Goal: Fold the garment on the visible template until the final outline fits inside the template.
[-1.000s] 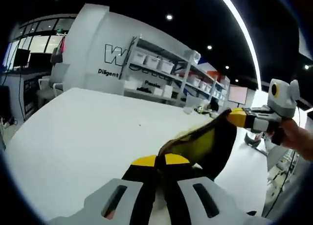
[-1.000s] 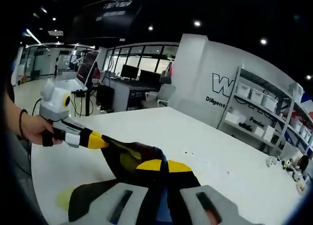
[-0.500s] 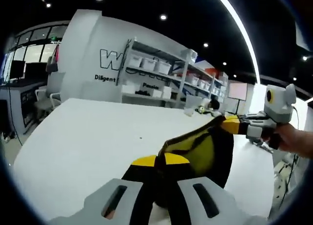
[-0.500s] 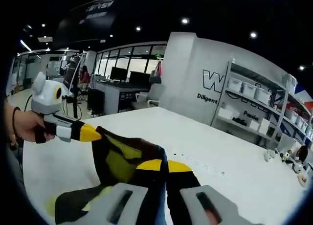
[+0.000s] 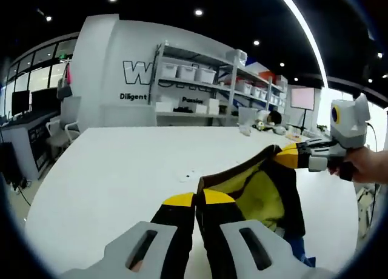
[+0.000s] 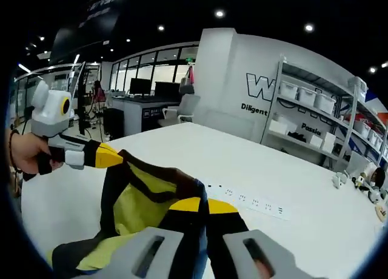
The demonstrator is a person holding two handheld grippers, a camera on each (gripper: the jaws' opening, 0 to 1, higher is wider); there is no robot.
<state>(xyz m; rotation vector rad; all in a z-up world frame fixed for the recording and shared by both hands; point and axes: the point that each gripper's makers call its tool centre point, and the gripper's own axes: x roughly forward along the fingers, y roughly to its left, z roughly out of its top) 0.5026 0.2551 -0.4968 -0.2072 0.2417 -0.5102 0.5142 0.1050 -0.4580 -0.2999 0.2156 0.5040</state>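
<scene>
A black and yellow garment (image 5: 257, 191) hangs stretched between the two grippers above a white table (image 5: 115, 170). My left gripper (image 5: 195, 199) is shut on one edge of it. My right gripper (image 5: 285, 156), held by a hand, comes in from the right and is shut on the other edge. In the right gripper view the garment (image 6: 136, 197) sags from my right gripper (image 6: 195, 204) across to the left gripper (image 6: 112, 157), and its lower part droops toward the table. A bit of blue fabric (image 5: 300, 252) shows under its hem.
The white table (image 6: 291, 230) stretches far ahead, with a row of small marks (image 6: 245, 198) on its top. Shelving with white bins (image 5: 194, 79) stands along the back wall. Desks with monitors (image 6: 142, 88) stand behind the table. A person's hand (image 6: 24, 154) holds the left gripper.
Both cameras have shifted. The garment has spread wider between the grippers and hangs lower, showing more yellow. Both grippers stay shut on it.
</scene>
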